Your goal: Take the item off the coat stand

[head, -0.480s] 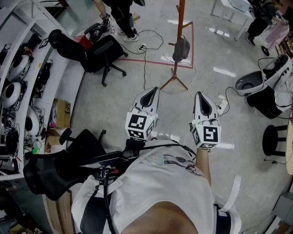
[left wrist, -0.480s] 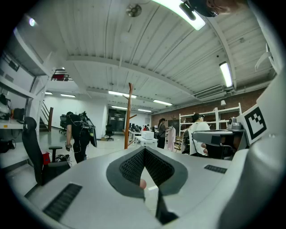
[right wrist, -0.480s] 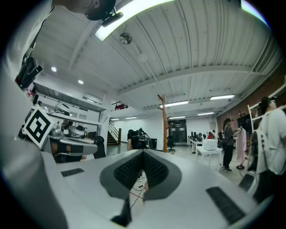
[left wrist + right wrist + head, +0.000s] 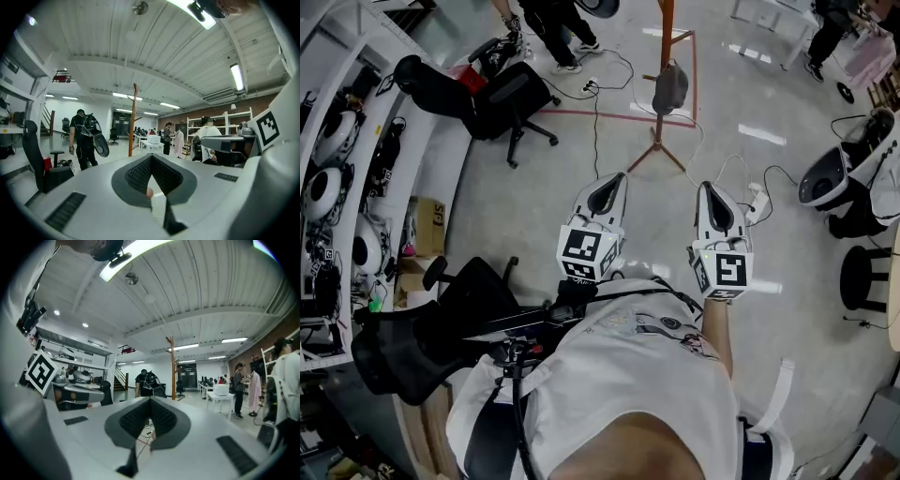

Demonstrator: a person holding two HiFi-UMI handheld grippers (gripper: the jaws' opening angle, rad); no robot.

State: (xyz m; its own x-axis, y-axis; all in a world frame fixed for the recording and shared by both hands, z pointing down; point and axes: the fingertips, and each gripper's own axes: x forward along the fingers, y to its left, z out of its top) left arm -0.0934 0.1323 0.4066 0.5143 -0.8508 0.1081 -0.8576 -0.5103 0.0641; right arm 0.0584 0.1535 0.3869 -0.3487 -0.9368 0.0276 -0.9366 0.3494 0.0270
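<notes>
Coat stand (image 4: 664, 56): upright on the floor, well ahead of the person and both grippers.
Item (image 4: 670, 87): grey, hangs from a side peg of the stand, untouched.
Left gripper (image 4: 612, 186): held level, aimed at the stand, probably for the approach. Jaws together, nothing between them.
Right gripper (image 4: 711, 192): alongside, same aim. Jaws together, empty.
Next move: jaws must part before any grab.
</notes>
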